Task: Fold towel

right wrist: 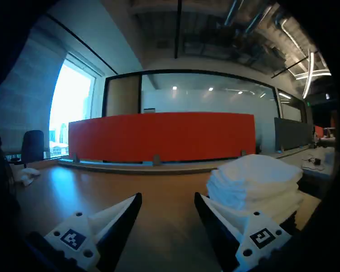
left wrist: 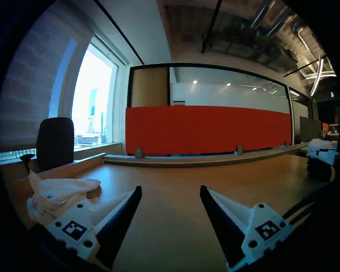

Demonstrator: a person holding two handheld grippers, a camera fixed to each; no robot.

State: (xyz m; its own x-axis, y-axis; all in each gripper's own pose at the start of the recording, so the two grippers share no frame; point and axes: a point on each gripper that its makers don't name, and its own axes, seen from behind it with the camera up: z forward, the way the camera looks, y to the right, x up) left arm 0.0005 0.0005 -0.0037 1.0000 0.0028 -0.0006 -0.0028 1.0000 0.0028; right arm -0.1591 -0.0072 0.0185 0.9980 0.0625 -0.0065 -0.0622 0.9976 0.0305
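Wooden desk (left wrist: pixel 179 181) carries a crumpled white towel (left wrist: pixel 56 195) at nine o'clock of the left gripper (left wrist: pixel 170 189), seemingly waiting to be folded, and a neat stack of folded towels (right wrist: pixel 256 183) at three o'clock of the right gripper (right wrist: pixel 167 196), probably finished ones, while both pairs of fingers (left wrist: pixel 120 213) stand wide and empty.

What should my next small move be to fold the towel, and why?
Probably swing the left hand-held gripper toward the crumpled towel: it lies bunched on the wooden table just left of the open, empty jaws, not yet grasped.
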